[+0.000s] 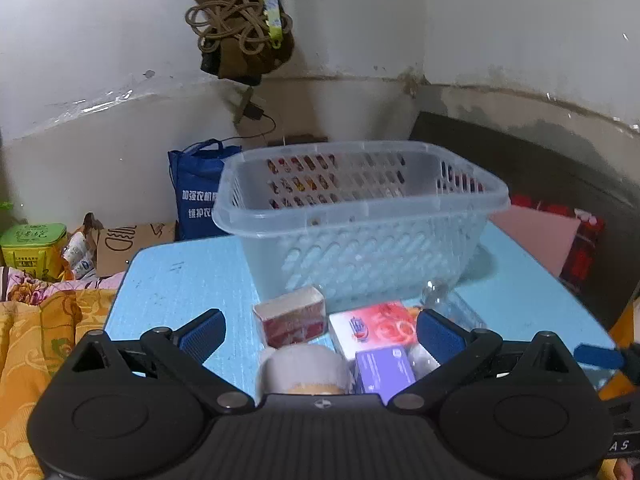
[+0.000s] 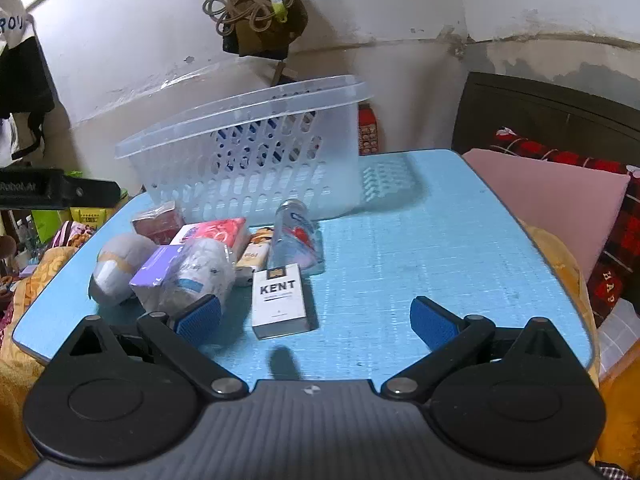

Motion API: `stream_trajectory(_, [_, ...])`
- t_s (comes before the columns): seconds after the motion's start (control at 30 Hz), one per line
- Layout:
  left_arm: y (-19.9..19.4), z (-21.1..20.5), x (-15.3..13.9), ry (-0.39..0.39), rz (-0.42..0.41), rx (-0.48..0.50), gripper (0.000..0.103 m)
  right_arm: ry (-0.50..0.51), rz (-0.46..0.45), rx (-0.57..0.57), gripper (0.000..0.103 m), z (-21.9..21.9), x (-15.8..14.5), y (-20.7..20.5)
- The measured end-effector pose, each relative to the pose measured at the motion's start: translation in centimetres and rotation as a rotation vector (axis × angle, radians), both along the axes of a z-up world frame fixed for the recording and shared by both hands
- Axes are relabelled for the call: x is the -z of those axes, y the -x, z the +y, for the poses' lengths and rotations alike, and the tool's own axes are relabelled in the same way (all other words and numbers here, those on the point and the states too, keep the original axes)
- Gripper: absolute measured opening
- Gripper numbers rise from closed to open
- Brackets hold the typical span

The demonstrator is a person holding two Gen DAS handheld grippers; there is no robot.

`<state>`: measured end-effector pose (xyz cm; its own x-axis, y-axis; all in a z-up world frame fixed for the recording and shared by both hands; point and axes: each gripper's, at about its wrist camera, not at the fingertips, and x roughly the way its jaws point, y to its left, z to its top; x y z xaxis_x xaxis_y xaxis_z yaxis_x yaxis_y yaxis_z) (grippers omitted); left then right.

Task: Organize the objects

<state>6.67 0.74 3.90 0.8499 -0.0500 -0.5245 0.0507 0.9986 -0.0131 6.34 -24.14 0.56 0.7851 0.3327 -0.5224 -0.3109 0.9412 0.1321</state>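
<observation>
A clear plastic basket (image 1: 360, 216) stands empty at the back of the blue table (image 1: 180, 280); it also shows in the right wrist view (image 2: 256, 152). In front of it lie a red box (image 1: 292, 316), a red-and-white pack (image 1: 372, 328), a purple box (image 1: 384, 368), a tape roll (image 1: 304, 368) and a clear bottle (image 2: 296, 236). A white KENT pack (image 2: 280, 300) lies nearest my right gripper (image 2: 316, 320), which is open and empty. My left gripper (image 1: 320, 336) is open above the tape roll and boxes.
A blue bag (image 1: 196, 196) and a cardboard box (image 1: 124, 244) stand behind the table on the left. Yellow bedding (image 1: 40, 340) lies left, a pink pillow (image 2: 552, 200) right. A crumpled plastic bag (image 2: 196, 272) lies among the objects.
</observation>
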Motion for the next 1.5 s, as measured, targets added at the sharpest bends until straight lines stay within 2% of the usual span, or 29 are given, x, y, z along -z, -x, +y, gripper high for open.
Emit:
stream_trajectory(0.1, [0.4, -0.3, 0.1, -0.021, -0.014, -0.006, 0.103, 0.022, 0.001, -0.004, 0.103, 0.8, -0.1, 0.1])
stream_trajectory(0.7, [0.5, 0.2, 1.5, 0.011, 0.021, -0.031, 0.103, 0.023, 0.02, -0.021, 0.103, 1.3, -0.2, 0.3])
stream_trajectory(0.87, [0.8, 0.1, 2.5, 0.069, 0.09, -0.013, 0.103, 0.027, 0.022, -0.021, 0.103, 1.2, -0.2, 0.3])
stream_trajectory(1.0, [1.2, -0.6, 3.2, 0.089, 0.114, 0.014, 0.103, 0.049, 0.013, -0.03, 0.103, 1.3, -0.4, 0.4])
stream_trajectory(1.27, [2.1, -1.8, 3.8, 0.046, 0.127, 0.005, 0.103, 0.084, 0.006, -0.045, 0.103, 1.0, -1.1, 0.6])
stream_trajectory(1.5, [2.2, -2.0, 4.7, 0.049, 0.156, 0.014, 0.103, 0.081, 0.009, -0.053, 0.103, 1.0, -1.1, 0.6])
